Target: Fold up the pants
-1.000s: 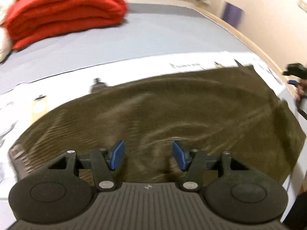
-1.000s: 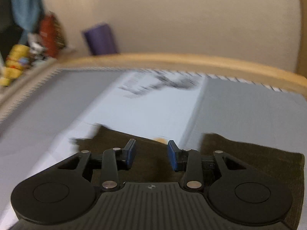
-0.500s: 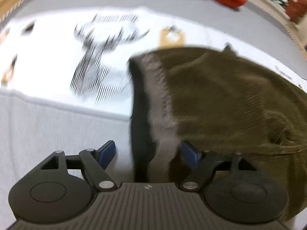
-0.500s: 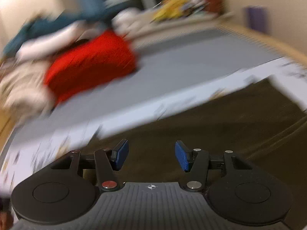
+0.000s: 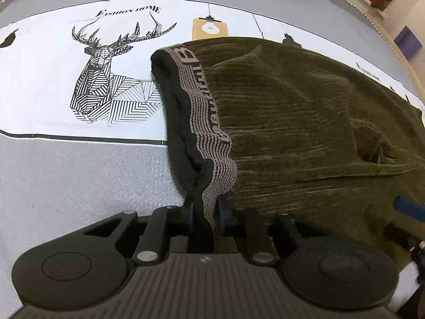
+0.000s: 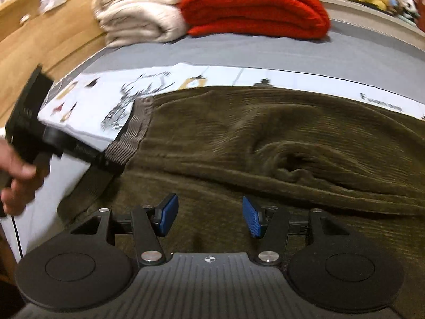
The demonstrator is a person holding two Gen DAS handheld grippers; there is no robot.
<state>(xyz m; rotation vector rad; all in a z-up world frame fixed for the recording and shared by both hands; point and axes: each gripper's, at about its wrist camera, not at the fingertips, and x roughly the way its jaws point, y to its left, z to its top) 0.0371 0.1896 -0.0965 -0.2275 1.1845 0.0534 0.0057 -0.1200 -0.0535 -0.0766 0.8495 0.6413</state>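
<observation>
Fingers of the left gripper (image 5: 204,212), apart half a second ago, are closing on the pants (image 5: 305,122) waistband; right gripper (image 6: 209,216) fingers hover apart above the fabric.

Ribbed olive-brown pants (image 5: 305,122), soft matt cloth like fine corduroy; knitted grey-and-black waistband (image 5: 204,122), stretchy and coarse-looking. Smooth matt grey bed sheet (image 5: 79,175) with flat printed white panel (image 5: 47,79). Left tool (image 5: 205,212): matt black plastic, ridged housing, bright metal pivot pins, jaws closing on the waistband cloth. Right tool (image 6: 209,215): same matt black plastic, blue textured rubbery pads (image 6: 253,219). Fuzzy red blanket (image 6: 255,5) and nubbly cream blanket (image 6: 138,8) at the far edge of the bed. Smooth pale wooden bed frame (image 6: 53,32).
</observation>
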